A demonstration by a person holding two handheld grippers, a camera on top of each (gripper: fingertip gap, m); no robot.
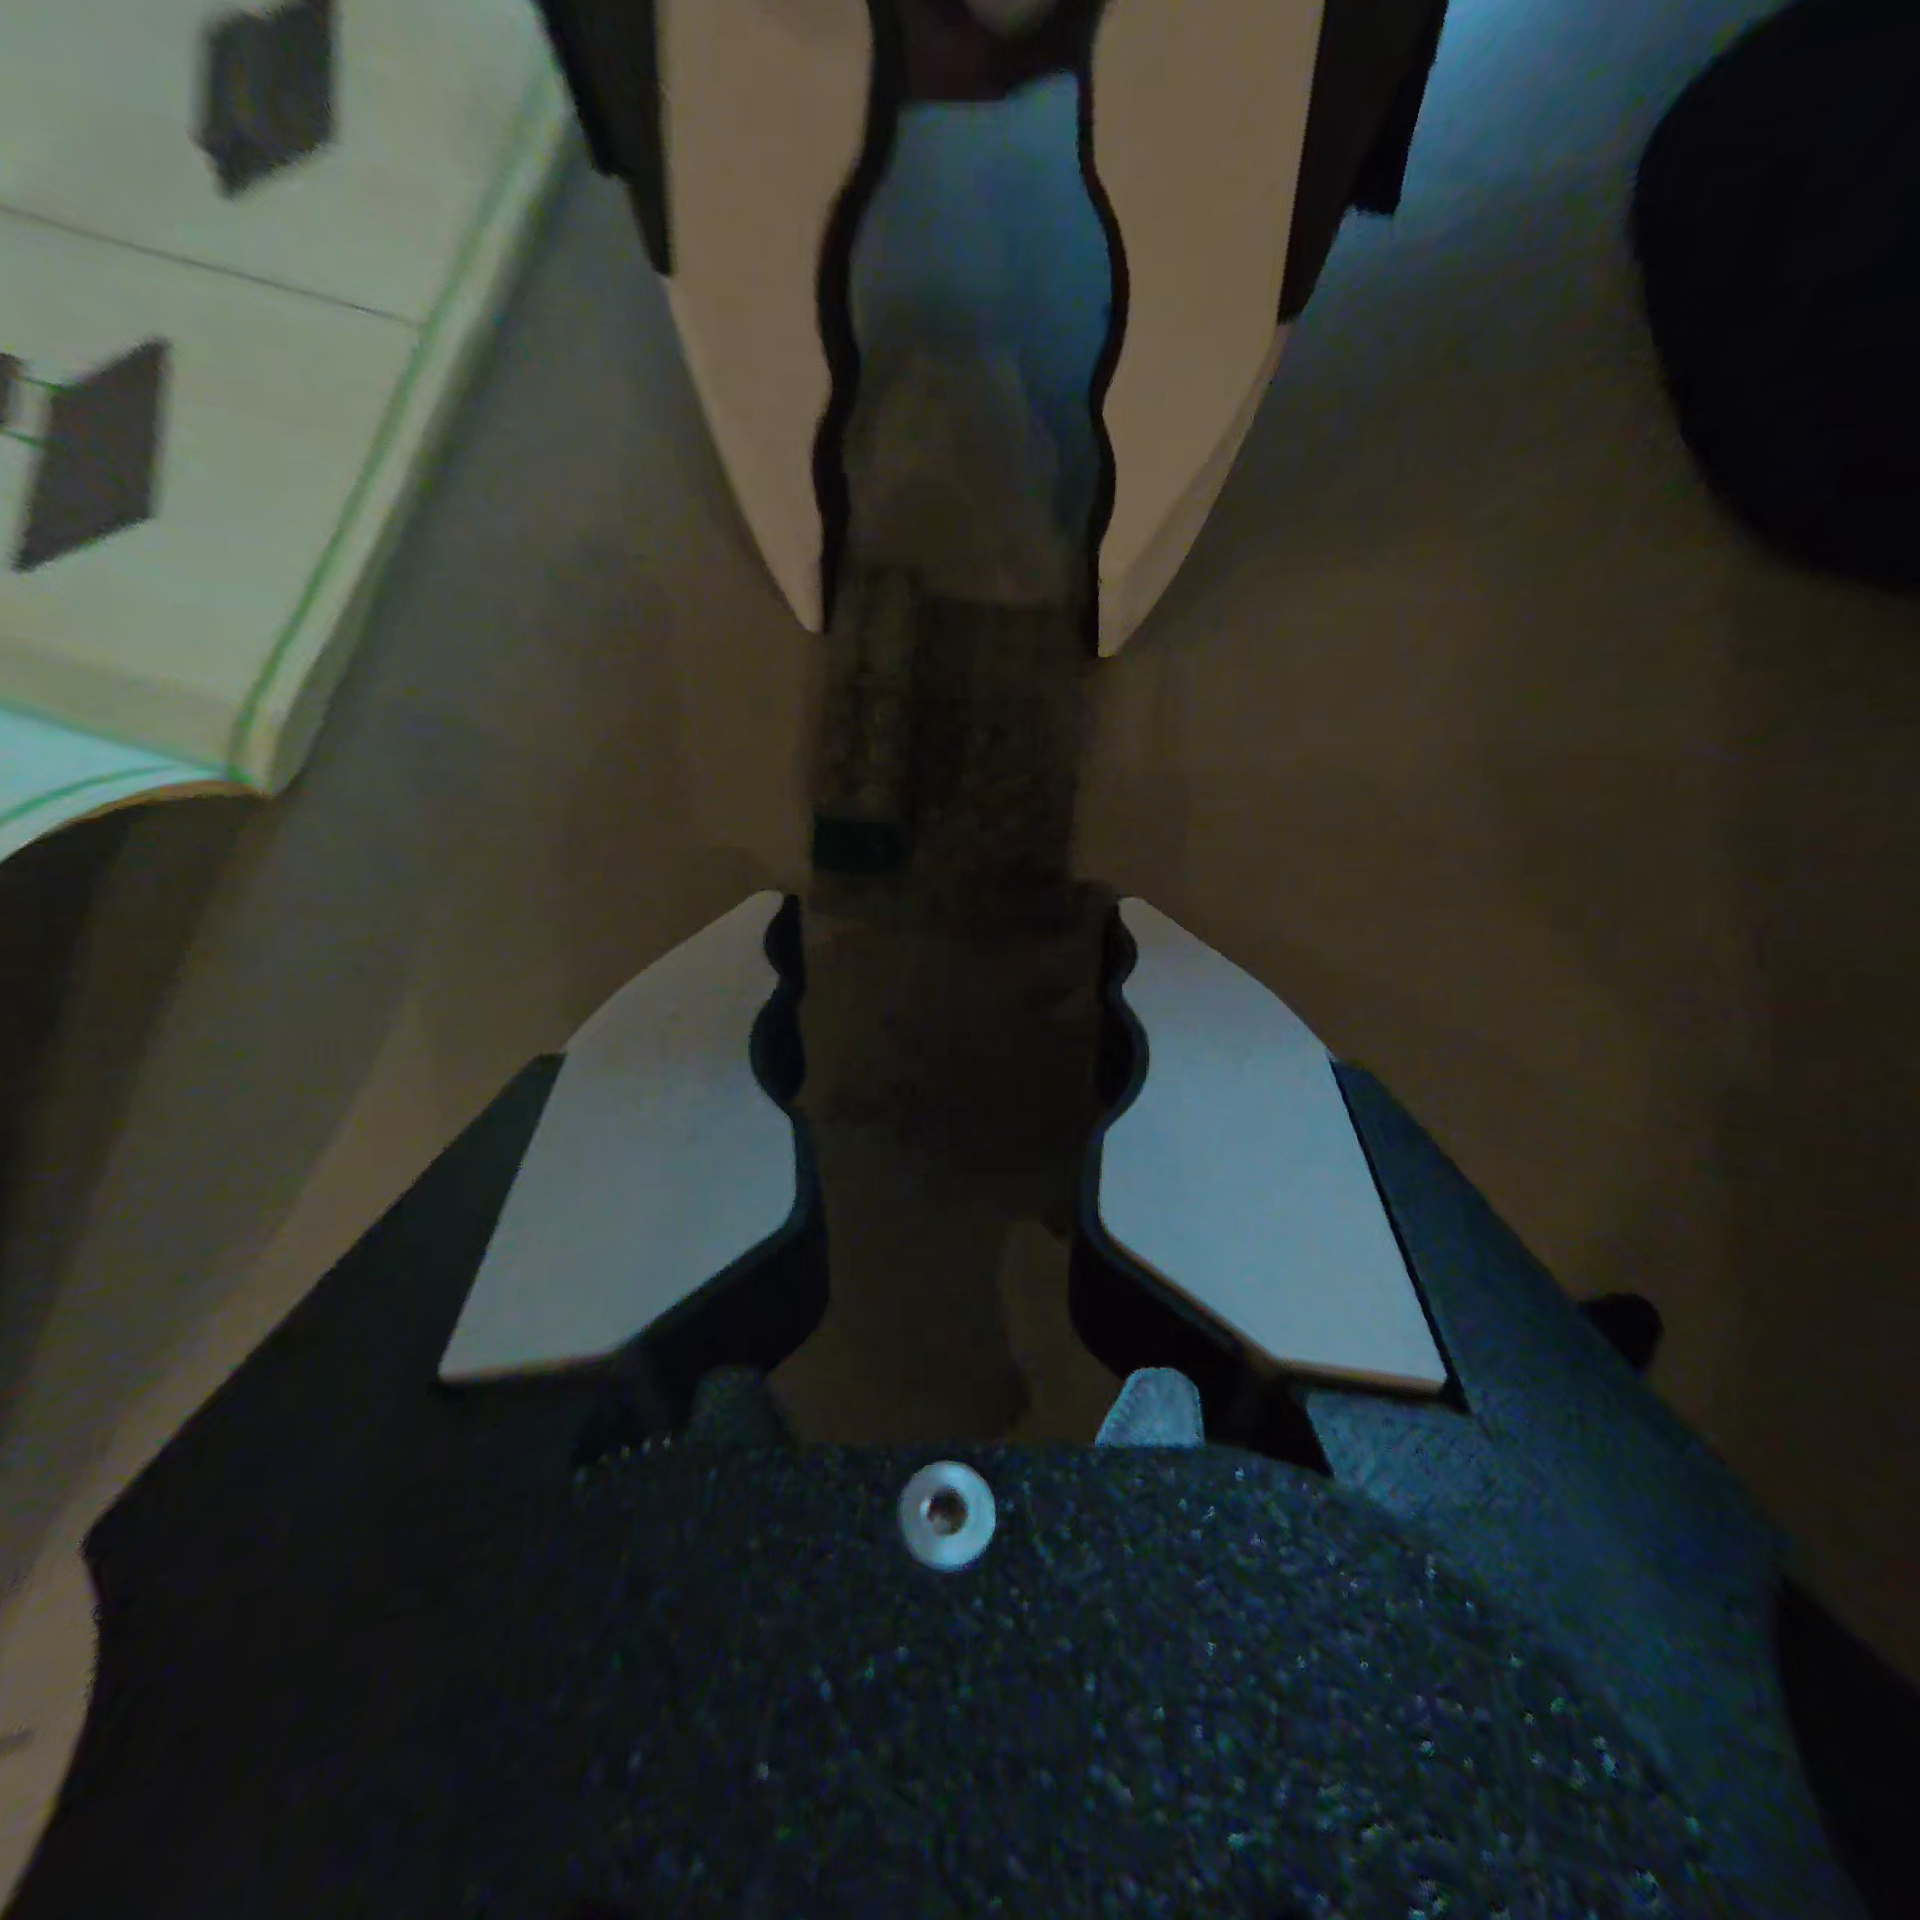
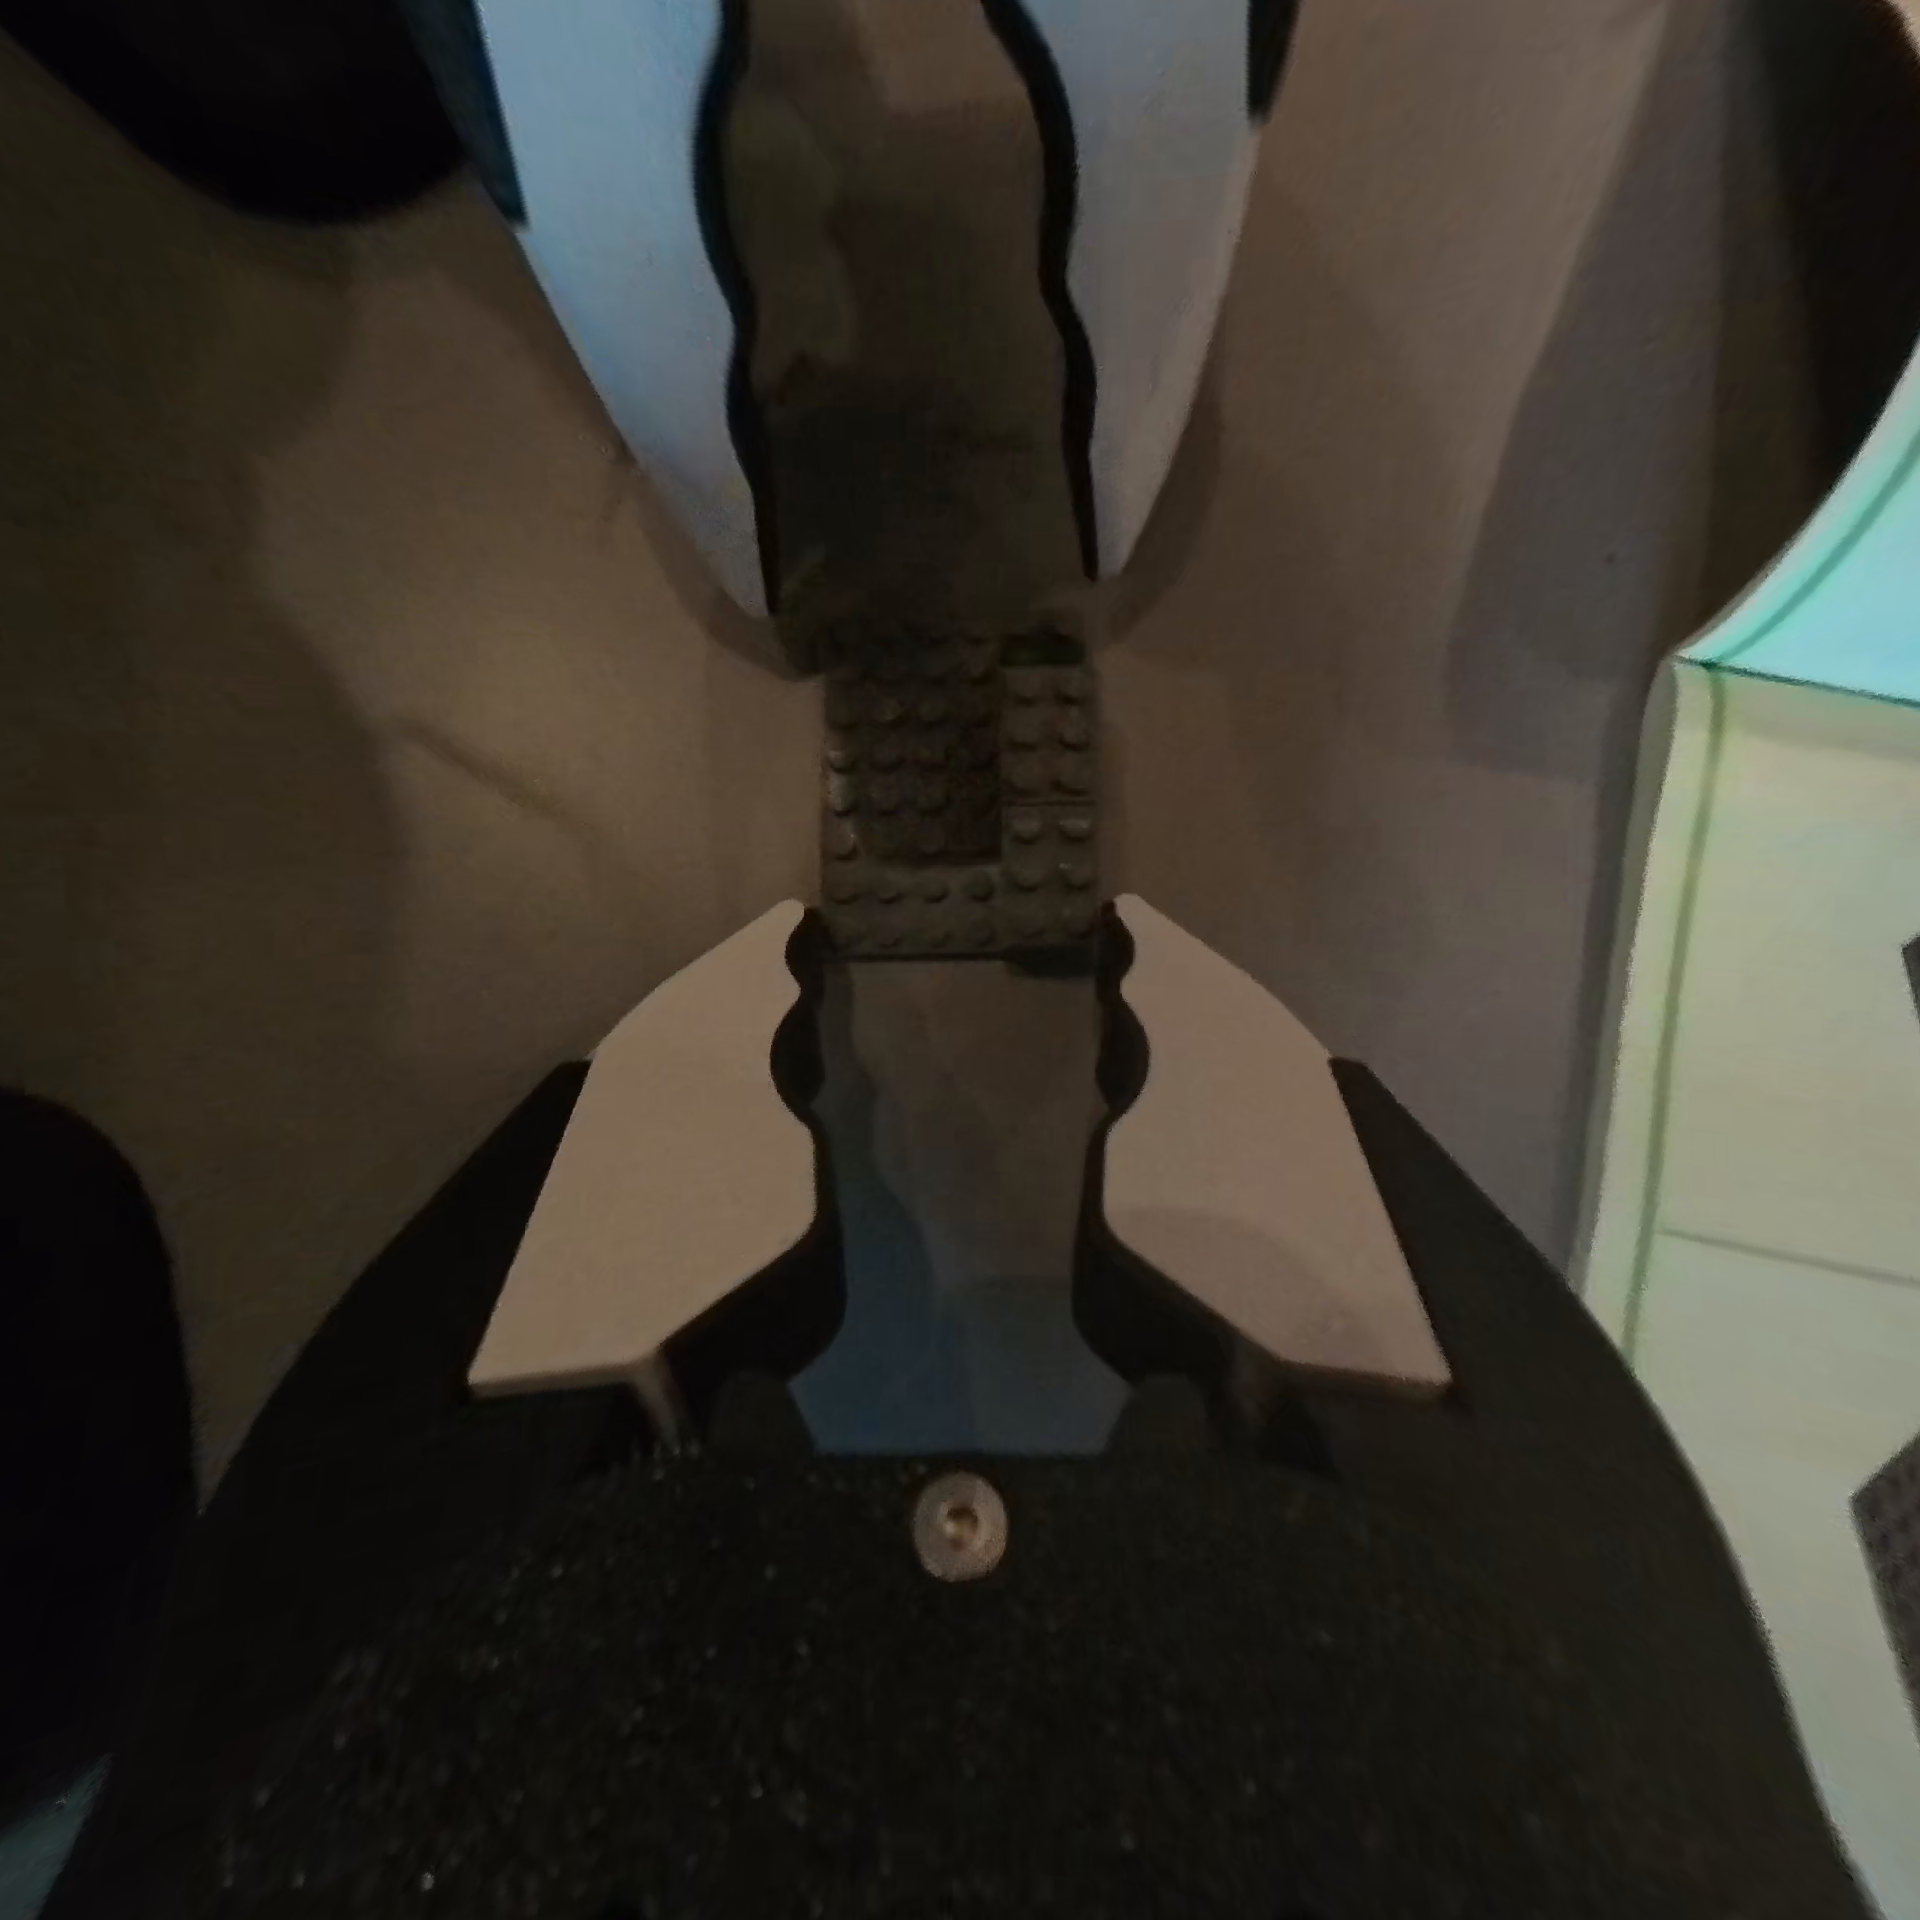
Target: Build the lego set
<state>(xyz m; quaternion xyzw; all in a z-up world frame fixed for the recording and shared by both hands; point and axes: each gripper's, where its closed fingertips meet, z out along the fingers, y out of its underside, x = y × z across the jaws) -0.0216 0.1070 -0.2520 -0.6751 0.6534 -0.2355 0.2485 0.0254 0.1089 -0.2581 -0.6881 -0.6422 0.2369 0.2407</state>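
Observation:
A dark grey studded lego plate assembly [image 2: 935, 790] is held between both grippers just above the beige table. In the right wrist view my right gripper [image 2: 958, 906] is shut on its near edge, and the left gripper [image 2: 935, 613] grips the far edge from above. In the left wrist view the assembly [image 1: 945, 748] looks blurred and dark, with a small green piece [image 1: 854, 840] on its left side. My left gripper [image 1: 953, 904] is shut on its near end, and the right gripper [image 1: 958, 636] holds the far end.
An open instruction booklet [image 1: 208, 416] lies at the upper left of the left wrist view and along the right edge of the right wrist view [image 2: 1787, 1039]. A dark round object [image 1: 1787, 312] sits at the upper right, and shows at the upper left of the right wrist view [image 2: 208, 83]. About 6 centimetres separates my left fingertips from my right.

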